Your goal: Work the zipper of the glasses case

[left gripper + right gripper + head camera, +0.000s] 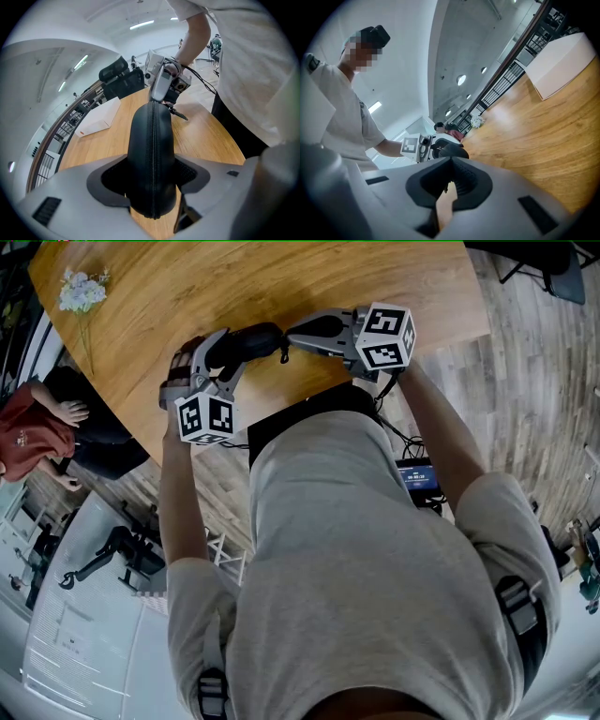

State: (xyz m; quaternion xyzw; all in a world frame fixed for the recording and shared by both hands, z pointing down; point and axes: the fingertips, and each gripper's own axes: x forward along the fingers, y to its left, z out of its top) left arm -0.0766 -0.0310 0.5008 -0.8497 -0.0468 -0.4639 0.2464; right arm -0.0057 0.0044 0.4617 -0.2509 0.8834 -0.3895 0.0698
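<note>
- Black glasses case (251, 339) is held just over the near edge of the wooden table (234, 282), between the left gripper (225, 357) and the right gripper (292, 337).
- Left gripper view: the jaws stand wide, clamped on the case's two sides, with the zip (151, 140) facing up and uncovered. The shell looks stiff and light, so a hold round the body suits it.
- Right gripper view: the jaws are pressed together at the case's far end. A dark sliver (446, 186) sits between them, perhaps the zip tab, but it is too small to be sure.
</note>
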